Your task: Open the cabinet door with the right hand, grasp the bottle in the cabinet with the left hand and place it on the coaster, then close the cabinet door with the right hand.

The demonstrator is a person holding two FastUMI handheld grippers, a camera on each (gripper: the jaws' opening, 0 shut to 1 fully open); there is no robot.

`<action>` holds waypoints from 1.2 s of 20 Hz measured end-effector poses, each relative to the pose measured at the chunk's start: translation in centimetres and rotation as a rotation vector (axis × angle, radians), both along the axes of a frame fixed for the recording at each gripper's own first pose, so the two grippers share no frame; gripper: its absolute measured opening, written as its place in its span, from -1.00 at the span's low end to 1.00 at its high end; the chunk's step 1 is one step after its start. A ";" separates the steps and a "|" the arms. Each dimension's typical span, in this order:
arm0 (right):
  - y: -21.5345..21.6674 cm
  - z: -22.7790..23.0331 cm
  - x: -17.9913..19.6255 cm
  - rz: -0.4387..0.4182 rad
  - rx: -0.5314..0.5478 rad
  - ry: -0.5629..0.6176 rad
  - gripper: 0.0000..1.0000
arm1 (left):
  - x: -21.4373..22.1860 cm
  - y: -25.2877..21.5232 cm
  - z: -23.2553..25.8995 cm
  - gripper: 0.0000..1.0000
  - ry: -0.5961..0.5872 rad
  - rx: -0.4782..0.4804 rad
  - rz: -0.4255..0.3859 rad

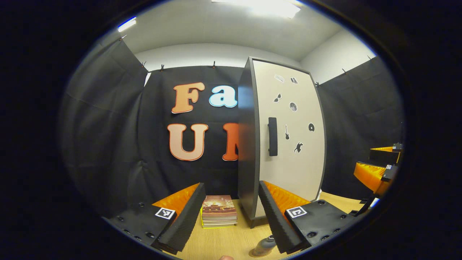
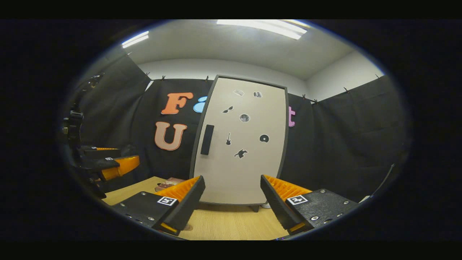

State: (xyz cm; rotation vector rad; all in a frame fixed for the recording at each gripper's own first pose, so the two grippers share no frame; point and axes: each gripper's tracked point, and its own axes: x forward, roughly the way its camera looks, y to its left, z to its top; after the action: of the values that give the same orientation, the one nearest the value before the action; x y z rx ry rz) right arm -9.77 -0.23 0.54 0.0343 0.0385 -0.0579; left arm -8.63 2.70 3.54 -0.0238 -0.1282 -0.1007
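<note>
The cabinet [image 1: 288,162] stands on the wooden table with its pale door [image 2: 240,162] closed; a dark upright handle [image 1: 273,136] [image 2: 207,139] sits near the door's left edge. A small grey bottle [image 1: 263,246] stands upright on the table near me, by my left gripper's right finger; a thin tan coaster rim seems to show under it. My left gripper [image 1: 231,184] is open and holds nothing, and it also shows at the left of the right gripper view [image 2: 115,157]. My right gripper [image 2: 232,177] is open in front of the door, apart from it, and shows far right in the left gripper view [image 1: 379,160].
A stack of books [image 1: 218,211] [image 2: 168,184] lies on the table left of the cabinet. The wooden tabletop [image 2: 231,224] runs from the cabinet's feet toward me. Black cloth walls close the booth at the back and sides.
</note>
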 end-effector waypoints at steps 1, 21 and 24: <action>-0.2 -0.2 -0.2 0.009 0.009 0.006 0.90 | -0.4 -0.1 -0.3 0.92 0.006 0.000 0.010; -4.9 -2.5 -1.9 -0.004 0.094 0.040 0.90 | -3.0 -2.6 -2.0 0.94 0.070 -0.011 0.030; -4.7 -3.2 -1.6 -0.031 0.124 0.060 0.90 | -2.3 -2.5 -2.5 0.92 0.077 0.001 0.003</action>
State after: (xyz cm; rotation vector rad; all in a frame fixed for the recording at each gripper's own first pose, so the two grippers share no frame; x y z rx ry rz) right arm -11.37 -4.95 -2.61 0.1568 0.1020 -0.0871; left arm -10.96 0.21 0.99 -0.0260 -0.0508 -0.0965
